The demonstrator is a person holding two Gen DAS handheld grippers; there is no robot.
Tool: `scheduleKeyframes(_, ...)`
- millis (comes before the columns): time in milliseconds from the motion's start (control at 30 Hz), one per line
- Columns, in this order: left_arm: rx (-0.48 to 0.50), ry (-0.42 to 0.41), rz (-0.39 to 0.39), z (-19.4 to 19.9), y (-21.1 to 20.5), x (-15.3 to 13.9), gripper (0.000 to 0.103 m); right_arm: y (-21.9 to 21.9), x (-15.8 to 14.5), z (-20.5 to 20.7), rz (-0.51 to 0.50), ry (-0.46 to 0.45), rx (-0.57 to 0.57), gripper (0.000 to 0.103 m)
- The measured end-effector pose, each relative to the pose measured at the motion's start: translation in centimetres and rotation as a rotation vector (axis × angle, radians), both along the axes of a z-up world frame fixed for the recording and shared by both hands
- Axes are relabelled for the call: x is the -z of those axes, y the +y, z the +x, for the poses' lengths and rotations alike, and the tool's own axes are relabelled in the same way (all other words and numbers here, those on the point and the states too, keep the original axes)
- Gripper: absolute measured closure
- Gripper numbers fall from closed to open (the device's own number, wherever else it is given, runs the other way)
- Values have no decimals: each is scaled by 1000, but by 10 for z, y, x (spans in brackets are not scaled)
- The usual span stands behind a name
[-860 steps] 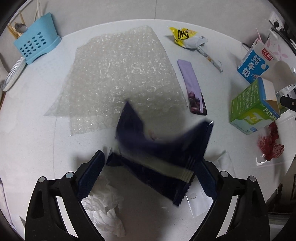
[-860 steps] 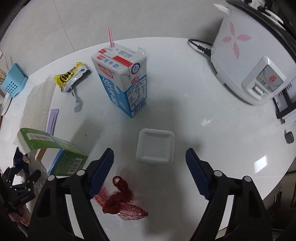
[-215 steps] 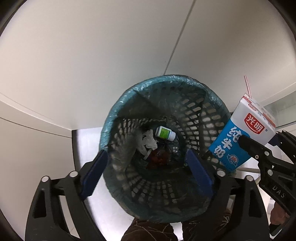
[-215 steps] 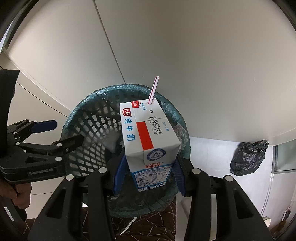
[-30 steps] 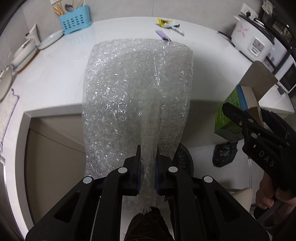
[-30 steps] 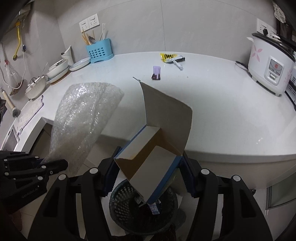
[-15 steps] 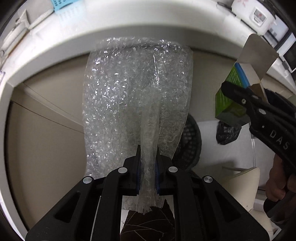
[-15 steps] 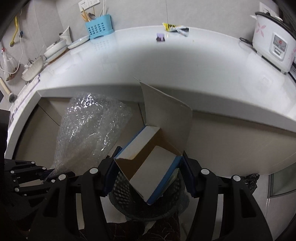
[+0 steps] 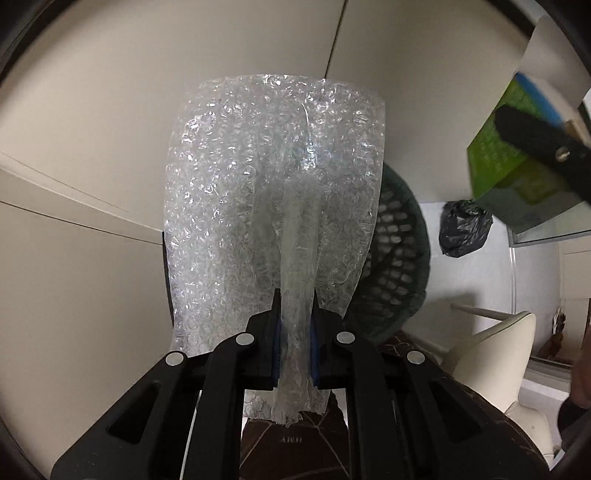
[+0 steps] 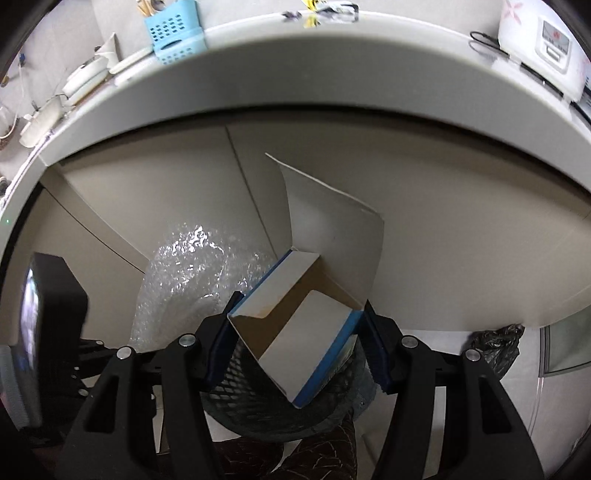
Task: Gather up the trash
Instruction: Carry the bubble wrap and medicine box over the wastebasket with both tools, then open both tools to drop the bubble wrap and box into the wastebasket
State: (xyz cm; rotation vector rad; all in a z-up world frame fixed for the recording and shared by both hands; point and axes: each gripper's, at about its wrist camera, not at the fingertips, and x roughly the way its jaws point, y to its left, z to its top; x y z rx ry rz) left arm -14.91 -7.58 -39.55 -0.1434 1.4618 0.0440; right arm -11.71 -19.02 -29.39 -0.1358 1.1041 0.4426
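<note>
My left gripper (image 9: 295, 317) is shut on a clear bubble wrap sheet (image 9: 273, 192) that hangs over most of the dark mesh trash basket (image 9: 399, 266). My right gripper (image 10: 297, 332) is shut on an open green and blue carton (image 10: 303, 332), flap up, held above the basket (image 10: 258, 406). The carton (image 9: 506, 158) also shows at the upper right of the left wrist view. The bubble wrap (image 10: 184, 277) shows left of the carton in the right wrist view.
Beige cabinet fronts (image 9: 110, 110) stand behind the basket. The white counter edge (image 10: 332, 66) runs overhead, with a blue utensil holder (image 10: 173, 29) and a rice cooker (image 10: 539, 37) on it. A black bag (image 9: 465, 232) lies on the floor to the right. A cream chair (image 9: 506, 354) is nearby.
Both grippers have dropped below the counter edge toward the basket, still holding the bubble wrap and the carton. The counter top has left the left wrist view.
</note>
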Motion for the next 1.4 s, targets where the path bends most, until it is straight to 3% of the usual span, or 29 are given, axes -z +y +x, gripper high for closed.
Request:
scheduleKeyframes(167, 37, 6, -18, 4, -2, 30, 92, -6, 20, 4, -9, 26, 16, 46)
scheduleKeyframes(367, 71, 23, -20, 4, -11, 45, 91, -9, 32, 1, -27, 47, 16, 46)
scheduleKeyframes(533, 132, 75, 9, 6, -23, 66, 83, -12, 34, -1, -38, 53, 16, 46)
scheduleKeyframes(633, 128, 76, 11, 6, -26, 70, 64, -16, 33, 0, -41, 55, 18, 46)
scheduleKeyframes(667, 132, 68, 9, 5, -26, 70, 51, -16, 33, 0, -43, 55, 19, 46)
scheduleKeyframes(700, 130, 58, 8, 5, -25, 66, 46, -16, 32, 1, -45, 56, 20, 46)
scheduleKeyframes(800, 127, 33, 9, 5, -23, 58, 32, -16, 32, 1, -45, 60, 26, 46)
scheduleKeyframes(933, 82, -16, 5, 5, -11, 42, 24, -16, 32, 2, -50, 56, 28, 46)
scheduleKeyframes(1000, 52, -49, 18, 4, -1, 30, 14, -14, 32, 2, -43, 56, 24, 46)
scheduleKeyframes(1133, 9, -102, 49, 1, 17, 16, 6, -6, 35, 2, -29, 56, 2, 46)
scheduleKeyframes(1400, -87, -116, 76, -6, 60, 0, 6, 15, 63, -2, -17, 79, -44, 46)
